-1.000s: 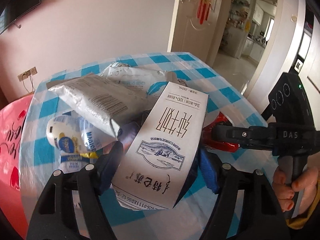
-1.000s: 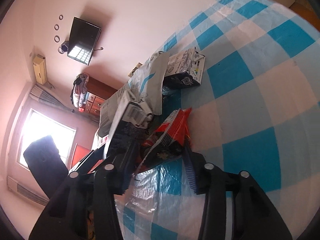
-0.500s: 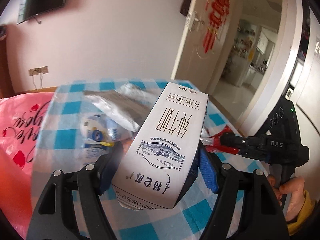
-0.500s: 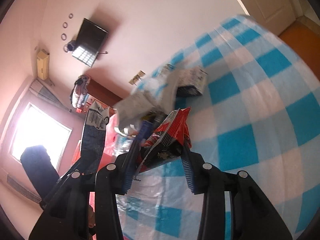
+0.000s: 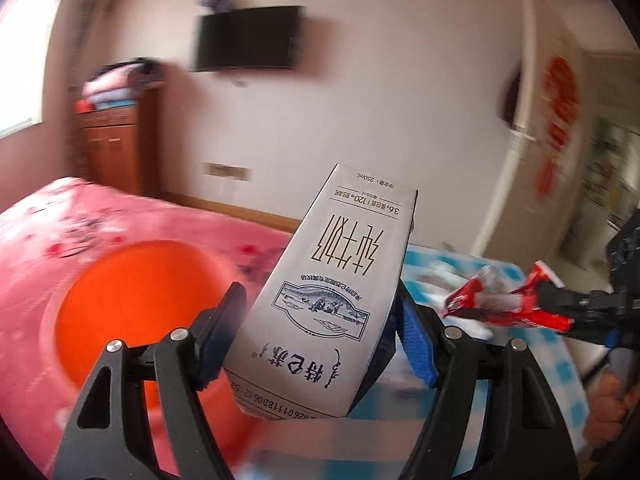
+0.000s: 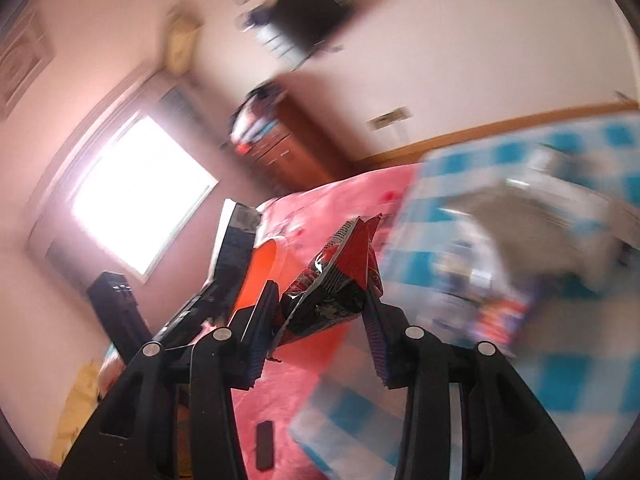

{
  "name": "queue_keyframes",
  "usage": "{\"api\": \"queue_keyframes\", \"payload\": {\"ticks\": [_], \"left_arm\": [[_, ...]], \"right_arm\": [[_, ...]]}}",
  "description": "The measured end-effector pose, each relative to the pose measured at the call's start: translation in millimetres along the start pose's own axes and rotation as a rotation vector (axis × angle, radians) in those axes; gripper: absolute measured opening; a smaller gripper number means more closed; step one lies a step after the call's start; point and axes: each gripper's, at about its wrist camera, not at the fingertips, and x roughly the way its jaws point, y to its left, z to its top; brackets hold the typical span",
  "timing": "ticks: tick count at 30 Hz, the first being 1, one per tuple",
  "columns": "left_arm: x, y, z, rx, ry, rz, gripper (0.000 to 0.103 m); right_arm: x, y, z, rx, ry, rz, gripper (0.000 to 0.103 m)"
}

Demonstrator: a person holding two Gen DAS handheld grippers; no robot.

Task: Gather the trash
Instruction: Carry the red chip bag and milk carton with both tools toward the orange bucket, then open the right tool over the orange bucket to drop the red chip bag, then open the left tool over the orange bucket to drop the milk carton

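My left gripper (image 5: pixel 318 332) is shut on a white milk carton (image 5: pixel 328 296) with dark printed characters, held up in the air. An orange bin (image 5: pixel 136 312) shows blurred behind it at the lower left. My right gripper (image 6: pixel 320 312) is shut on a crumpled red and black snack wrapper (image 6: pixel 336 280). That wrapper (image 5: pixel 504 304) and the right gripper (image 5: pixel 576 306) also show at the right edge of the left wrist view. In the right wrist view the carton (image 6: pixel 236 240) and the orange bin (image 6: pixel 260 276) sit to the left, past the wrapper.
A table with a blue and white checked cloth (image 6: pixel 576 364) carries more blurred packaging (image 6: pixel 532 216) at the right. A pink bedspread (image 5: pixel 80 216) lies behind the bin. A wooden cabinet (image 5: pixel 116 140) and a wall television (image 5: pixel 246 38) stand beyond. A hand (image 5: pixel 608 412) grips the right tool.
Both grippers have lifted their items off the table and swung left, away from the trash pile. The orange bin and the bed have come into view.
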Motion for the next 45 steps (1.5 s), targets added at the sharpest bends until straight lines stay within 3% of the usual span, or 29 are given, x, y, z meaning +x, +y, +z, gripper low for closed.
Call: {"api": "queue_keyframes", "payload": {"ticks": [3,8,14,16,17,18,19,24,28,38,42,45], "left_arm": [[-0.7,38.7,5.3,-0.046,0.0,0.111,0.073],[6.7,84.1,0.6,-0.092,0.032,0.224,0.073],[17.1,117.2,-18.4,-0.146,0.083,0.298,0.073],[15.5,123.7,-26.2,-0.148,0.091,0.308,0.084],[15.6,125.7,-27.9,-0.149,0.087,0.315,0.087],[17.1,128.0,-28.8,-0.147,0.081,0.318,0.088],[15.3,128.3,-29.9,-0.141,0.069,0.32,0.088],[13.6,128.1,-27.8,-0.158,0.031,0.343,0.088],[21.6,136.9,-31.6,-0.253,0.04,0.268,0.088],[24.4,149.2,-27.4,-0.429,-0.051,0.198,0.088],[20.4,152.5,-30.6,-0.48,-0.089,0.221,0.088],[16.5,142.6,-31.2,-0.458,-0.084,0.245,0.088]], "right_arm": [[44.0,37.8,12.5,-0.075,0.052,0.059,0.043],[119.0,90.2,19.5,-0.165,0.141,0.134,0.043],[186.9,113.4,10.1,-0.233,0.224,0.113,0.044],[196.8,113.8,8.4,-0.232,0.226,0.101,0.046],[200.4,112.5,8.7,-0.225,0.224,0.11,0.055],[198.5,111.4,7.9,-0.219,0.215,0.108,0.068],[195.5,109.0,8.0,-0.214,0.193,0.098,0.072],[170.9,84.3,9.0,-0.185,0.109,0.051,0.082],[144.5,49.9,1.5,-0.13,0.056,-0.014,0.083],[91.8,-23.6,-32.6,0.028,0.026,-0.12,0.083],[65.2,-44.2,-42.6,0.072,-0.012,-0.16,0.083],[47.1,-55.3,-45.6,0.093,-0.045,-0.187,0.083]]}}
